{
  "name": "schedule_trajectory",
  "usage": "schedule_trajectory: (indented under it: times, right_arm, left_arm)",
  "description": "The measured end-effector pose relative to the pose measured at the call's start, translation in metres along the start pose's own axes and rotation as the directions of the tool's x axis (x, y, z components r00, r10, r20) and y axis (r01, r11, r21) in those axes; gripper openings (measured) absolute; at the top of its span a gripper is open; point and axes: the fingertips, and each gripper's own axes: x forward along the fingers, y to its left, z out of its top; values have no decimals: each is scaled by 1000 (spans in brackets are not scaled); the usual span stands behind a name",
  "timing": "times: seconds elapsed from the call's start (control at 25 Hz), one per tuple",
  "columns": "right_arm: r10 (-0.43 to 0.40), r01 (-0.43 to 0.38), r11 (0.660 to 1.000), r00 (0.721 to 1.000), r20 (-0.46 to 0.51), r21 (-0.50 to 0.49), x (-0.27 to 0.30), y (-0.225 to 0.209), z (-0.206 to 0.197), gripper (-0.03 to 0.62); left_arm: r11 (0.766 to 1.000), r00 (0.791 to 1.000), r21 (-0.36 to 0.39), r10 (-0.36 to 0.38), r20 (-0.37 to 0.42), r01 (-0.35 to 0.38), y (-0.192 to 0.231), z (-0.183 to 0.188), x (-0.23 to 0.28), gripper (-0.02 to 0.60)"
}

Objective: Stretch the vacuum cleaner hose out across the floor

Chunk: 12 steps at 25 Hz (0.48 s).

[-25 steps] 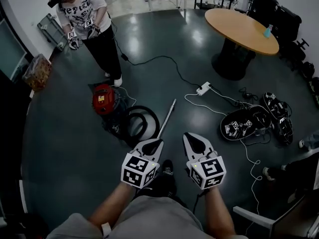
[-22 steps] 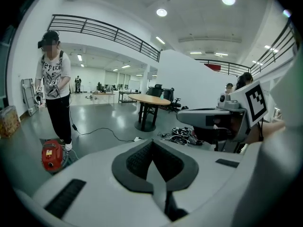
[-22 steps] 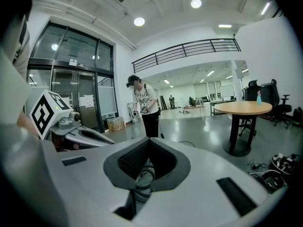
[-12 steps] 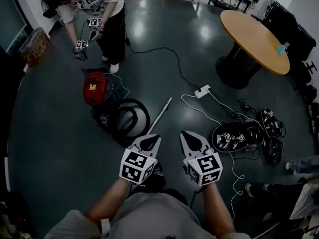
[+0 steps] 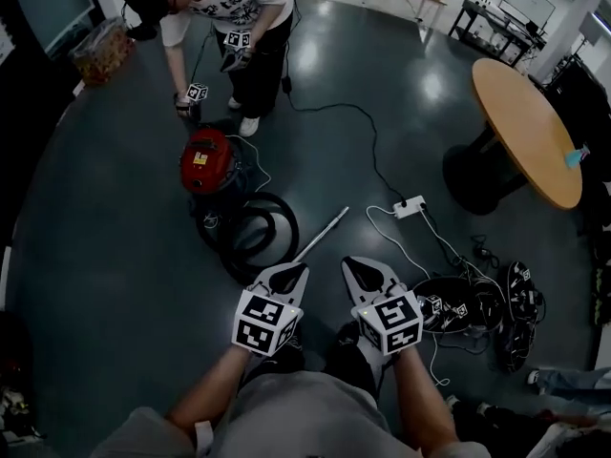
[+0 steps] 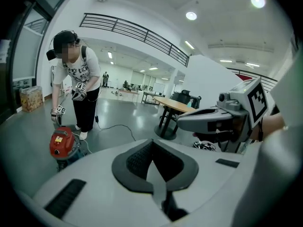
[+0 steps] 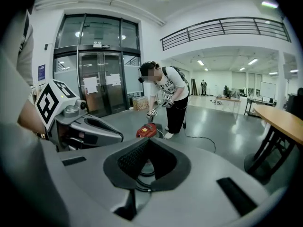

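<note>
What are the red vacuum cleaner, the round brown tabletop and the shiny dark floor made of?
Red vacuum cleaner: probably moulded plastic, smooth with a slight gloss.
Round brown tabletop: looks like wood or veneer, matte tan.
Dark floor: some hard polished coating; lights reflect in it.

No lettering can be read. The yellow label [image 5: 199, 158] on the red vacuum cleaner [image 5: 216, 149], the print on the other person's shirt [image 6: 81, 71] and the papers [image 7: 89, 85] on the glass doors [image 7: 102, 100] are too small to make out.
</note>
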Motion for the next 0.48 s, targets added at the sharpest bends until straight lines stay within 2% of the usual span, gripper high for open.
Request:
schedule_trajectory:
  times: [0.12,0.24,0.36,0.48]
  right_arm:
    - [68,-69,997,997,-27,-46,23,-14,-1,6]
    - [163,-171,978,984,-75,-123,36,-22,-6,6]
    - [263,-291,933,953,-148,-214,55,-36,-28,6]
    - [345,-398,882,910,-229,-251,81,-56,-64,6]
  left_arm:
    - [998,998,-32,58,5,-58,17,2,16,6]
    - [988,991,-73,134,-4,-134,27,-3,28,6]
    - [973,977,-94,208,-37,-211,39,-22,48,6]
    - [954,959,-102,275,-76,-281,51,-50,77,6]
